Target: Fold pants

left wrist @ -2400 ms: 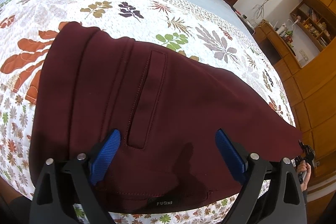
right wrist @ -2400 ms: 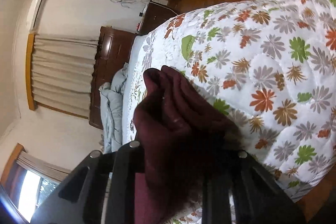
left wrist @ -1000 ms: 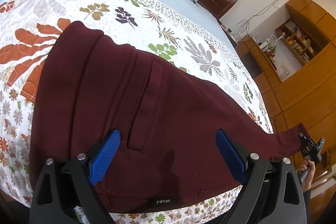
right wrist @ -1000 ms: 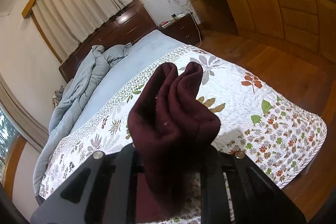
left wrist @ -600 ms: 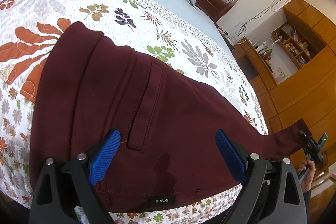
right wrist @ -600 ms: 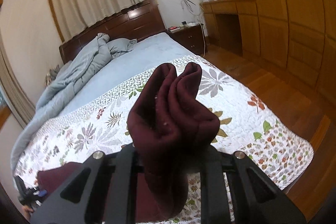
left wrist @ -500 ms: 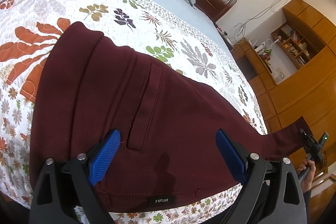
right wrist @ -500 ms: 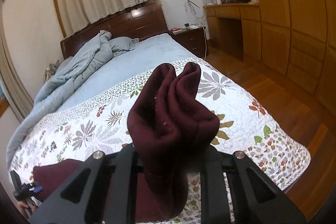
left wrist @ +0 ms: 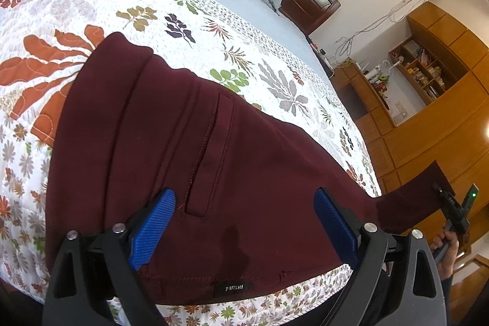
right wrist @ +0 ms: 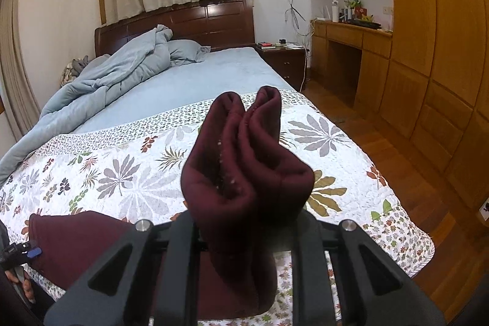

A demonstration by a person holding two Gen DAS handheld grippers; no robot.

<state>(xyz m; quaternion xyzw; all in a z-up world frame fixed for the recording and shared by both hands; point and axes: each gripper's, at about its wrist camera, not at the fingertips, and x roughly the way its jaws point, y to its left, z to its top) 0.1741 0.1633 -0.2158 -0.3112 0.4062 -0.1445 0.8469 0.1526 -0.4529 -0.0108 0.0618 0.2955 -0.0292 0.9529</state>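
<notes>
Left wrist view: the dark red soft pants (left wrist: pixel 214 161) lie on the white bed cover with leaves and flowers printed on it (left wrist: pixel 91 8). The waist end, with a small black tag, is close to the camera at the near edge of the bed. The left gripper (left wrist: pixel 244 222) has its two blue pads (left wrist: pixel 152 222) spread wide apart above the pants, and nothing is between them. The leg end of the pants goes off to the right and lifts up off the bed. There the black right gripper (left wrist: pixel 449 203) holds it.

Right wrist view: the right gripper (right wrist: pixel 244 237) is squeezed tight on a bunched-up bit of the pants (right wrist: pixel 247 161). The cloth sticks up in folds between its black fingers (right wrist: pixel 180 258). Behind it are a crumpled light blue blanket (right wrist: pixel 116 75) and a dark brown wooden headboard (right wrist: pixel 195 20).
</notes>
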